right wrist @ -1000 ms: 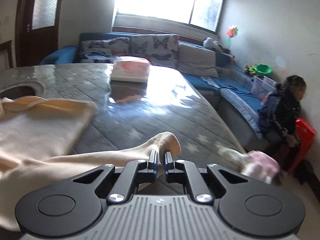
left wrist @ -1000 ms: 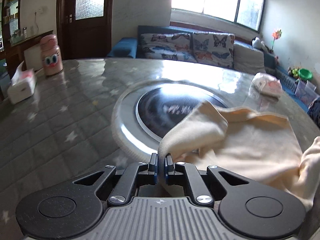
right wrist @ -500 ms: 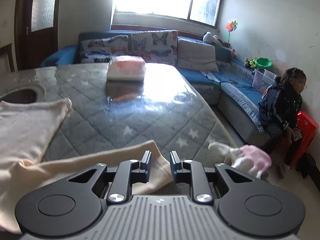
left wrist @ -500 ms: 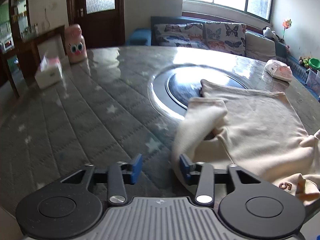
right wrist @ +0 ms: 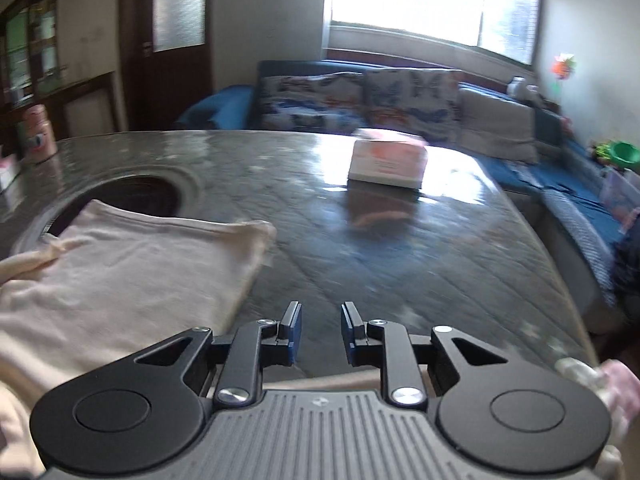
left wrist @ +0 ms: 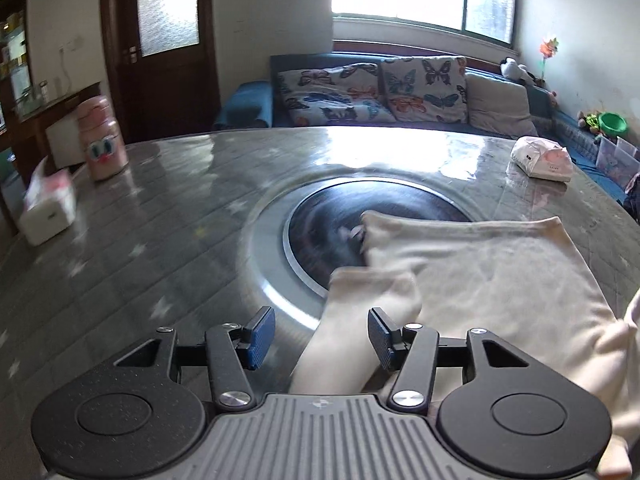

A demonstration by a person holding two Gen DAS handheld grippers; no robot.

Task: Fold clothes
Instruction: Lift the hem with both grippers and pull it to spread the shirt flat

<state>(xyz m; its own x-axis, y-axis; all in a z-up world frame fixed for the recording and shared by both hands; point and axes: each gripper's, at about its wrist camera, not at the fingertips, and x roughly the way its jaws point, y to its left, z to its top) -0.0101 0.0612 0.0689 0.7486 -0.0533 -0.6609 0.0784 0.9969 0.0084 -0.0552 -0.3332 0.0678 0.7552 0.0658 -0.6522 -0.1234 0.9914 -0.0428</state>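
A cream garment (left wrist: pixel 492 280) lies spread on the grey quilted table, partly over the round dark inset (left wrist: pixel 320 220). One sleeve (left wrist: pixel 352 320) lies folded toward me, between the open jaws of my left gripper (left wrist: pixel 322 334), not pinched. In the right wrist view the garment (right wrist: pixel 120 276) lies at the left. My right gripper (right wrist: pixel 320 332) is open and empty above bare table just right of the garment's edge; a strip of cream cloth (right wrist: pixel 340 380) shows beneath its body.
A pink bottle (left wrist: pixel 102 144) and a tissue box (left wrist: pixel 48 210) stand at the table's left. A tissue pack (left wrist: pixel 542 160) lies at the far right, also in the right wrist view (right wrist: pixel 386 162). A sofa (left wrist: pixel 380 92) runs behind. Pink cloth (right wrist: pixel 612 384) hangs at the table's right edge.
Both grippers were shut on the garment's sleeves a second ago and have let go. Both have opened wider and drawn back; the sleeves now lie on the table.
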